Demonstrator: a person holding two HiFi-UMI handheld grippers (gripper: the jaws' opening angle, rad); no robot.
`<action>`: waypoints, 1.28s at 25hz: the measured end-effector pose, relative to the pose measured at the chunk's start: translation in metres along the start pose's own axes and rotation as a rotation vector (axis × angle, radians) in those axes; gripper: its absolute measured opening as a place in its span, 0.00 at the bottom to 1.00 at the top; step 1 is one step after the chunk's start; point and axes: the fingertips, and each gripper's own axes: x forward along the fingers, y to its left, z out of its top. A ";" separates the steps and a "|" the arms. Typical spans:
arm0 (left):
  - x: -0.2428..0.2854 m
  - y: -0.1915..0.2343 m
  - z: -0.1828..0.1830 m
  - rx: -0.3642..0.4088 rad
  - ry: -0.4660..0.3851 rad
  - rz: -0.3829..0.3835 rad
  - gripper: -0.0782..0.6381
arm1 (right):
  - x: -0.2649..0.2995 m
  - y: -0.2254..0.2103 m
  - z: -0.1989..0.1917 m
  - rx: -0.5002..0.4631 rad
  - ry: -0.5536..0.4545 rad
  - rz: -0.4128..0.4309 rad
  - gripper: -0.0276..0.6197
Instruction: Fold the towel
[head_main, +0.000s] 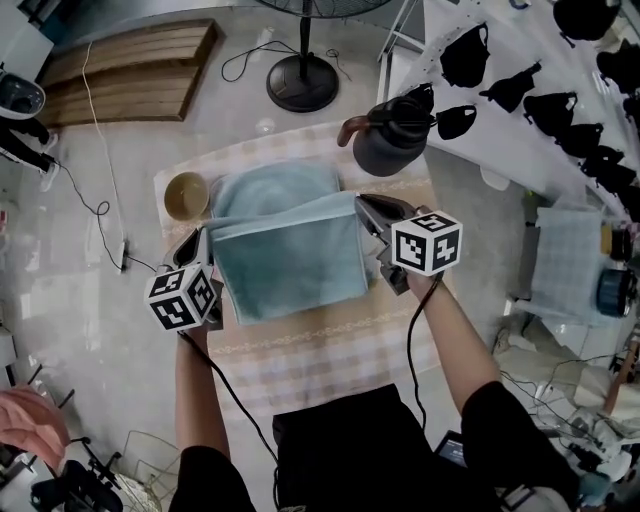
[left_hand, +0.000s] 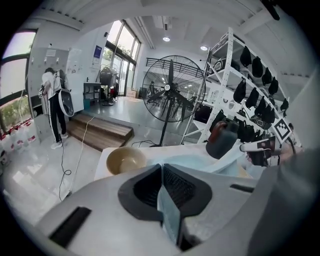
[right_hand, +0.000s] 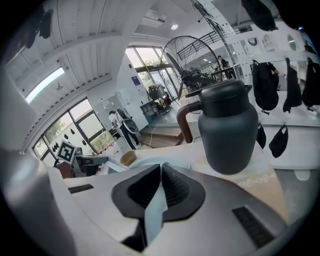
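Observation:
A light blue towel (head_main: 285, 245) lies on the checked tablecloth (head_main: 330, 350), its near half lifted and stretched between my two grippers over the far half. My left gripper (head_main: 207, 232) is shut on the towel's left corner, and the cloth (left_hand: 167, 212) shows pinched between its black pads. My right gripper (head_main: 362, 203) is shut on the right corner, with blue cloth (right_hand: 155, 210) caught between its pads. The held edge hangs level above the middle of the towel.
A tan bowl (head_main: 186, 195) stands just left of the towel, close to my left gripper. A dark jug (head_main: 392, 135) with a brown handle stands at the table's far right. A floor fan (head_main: 301, 80) is beyond the table, a white rack (head_main: 530, 110) with black items at the right.

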 end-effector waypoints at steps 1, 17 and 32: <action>0.006 0.001 0.003 0.004 0.002 0.001 0.13 | 0.004 -0.003 0.004 -0.004 -0.001 0.000 0.07; 0.068 0.011 0.021 0.012 0.012 0.011 0.14 | 0.042 -0.044 0.031 0.026 -0.048 0.003 0.08; 0.023 -0.005 -0.008 0.074 -0.008 -0.059 0.46 | 0.015 -0.052 -0.029 -0.034 0.028 -0.025 0.36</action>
